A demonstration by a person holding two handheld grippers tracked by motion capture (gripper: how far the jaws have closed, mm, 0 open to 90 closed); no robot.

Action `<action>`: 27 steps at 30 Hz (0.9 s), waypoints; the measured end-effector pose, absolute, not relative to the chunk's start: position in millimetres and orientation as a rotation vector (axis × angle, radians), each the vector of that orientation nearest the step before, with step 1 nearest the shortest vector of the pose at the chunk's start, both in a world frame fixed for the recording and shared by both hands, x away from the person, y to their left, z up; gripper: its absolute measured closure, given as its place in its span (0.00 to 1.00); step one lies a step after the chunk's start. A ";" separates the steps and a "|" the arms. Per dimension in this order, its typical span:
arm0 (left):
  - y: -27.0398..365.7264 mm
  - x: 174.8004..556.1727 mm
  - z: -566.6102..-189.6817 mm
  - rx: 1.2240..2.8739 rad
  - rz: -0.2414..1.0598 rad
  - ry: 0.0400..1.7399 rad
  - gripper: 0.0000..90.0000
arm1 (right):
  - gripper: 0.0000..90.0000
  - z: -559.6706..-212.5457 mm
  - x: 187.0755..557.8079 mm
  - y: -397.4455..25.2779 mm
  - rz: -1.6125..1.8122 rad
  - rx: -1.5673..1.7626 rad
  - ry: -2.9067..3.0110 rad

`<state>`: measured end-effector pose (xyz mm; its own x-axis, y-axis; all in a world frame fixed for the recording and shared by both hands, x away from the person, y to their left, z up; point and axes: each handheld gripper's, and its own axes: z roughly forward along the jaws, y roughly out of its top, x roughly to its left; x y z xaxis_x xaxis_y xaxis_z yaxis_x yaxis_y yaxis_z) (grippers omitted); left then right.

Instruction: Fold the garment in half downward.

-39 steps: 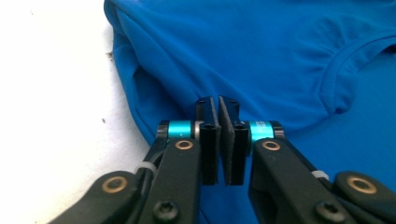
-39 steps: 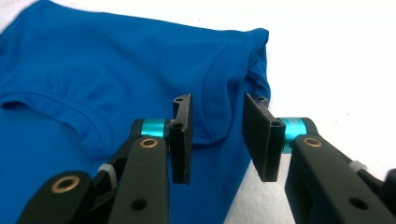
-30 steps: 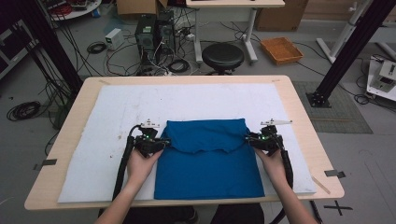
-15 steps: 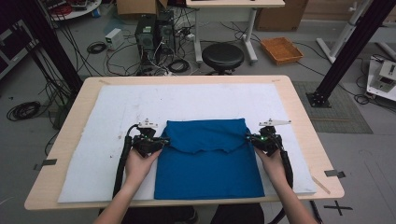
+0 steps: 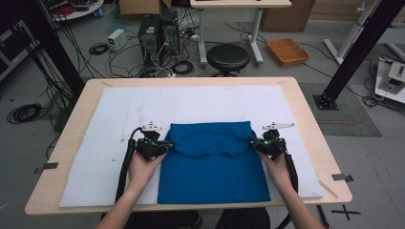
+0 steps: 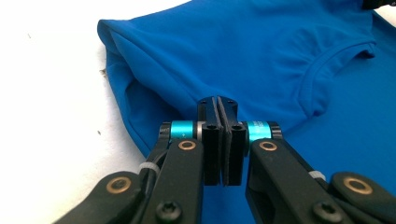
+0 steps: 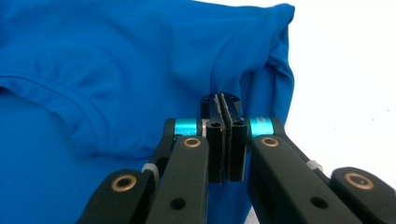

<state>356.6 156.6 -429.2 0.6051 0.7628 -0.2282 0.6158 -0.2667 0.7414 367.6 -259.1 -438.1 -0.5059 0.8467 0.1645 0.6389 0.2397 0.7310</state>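
Grippers parted slightly, smooth blue shirt (image 5: 215,162) taut.

A lab set up for recording

Computer towers (image 5: 157,33) and loose cables (image 5: 100,47) sit on a grey floor, black frame posts (image 5: 356,47) stand beside the wooden table (image 5: 305,114), with a stool (image 5: 228,57) and tape marks (image 5: 346,211).

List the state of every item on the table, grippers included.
Blue fabric shirt: lying flat, top part folded down over the body, neckline showing on the flap.
Left gripper: shut, pinching the shirt's left folded edge.
Right gripper: shut, pinching the shirt's right folded edge.
White padded mat: spread flat on the wooden table, lightly speckled.
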 end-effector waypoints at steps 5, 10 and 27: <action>159.7 350.9 -422.5 1.962 0.215 1.072 0.98 | 1.00 -426.9 358.8 -264.1 1.184 1.369 2.232; 164.4 338.2 -414.3 1.955 0.189 1.040 0.98 | 1.00 -418.7 343.3 -267.7 1.217 1.345 2.255; 169.6 255.0 -400.8 2.011 0.052 0.942 0.98 | 1.00 -402.9 252.7 -281.3 1.270 1.223 2.333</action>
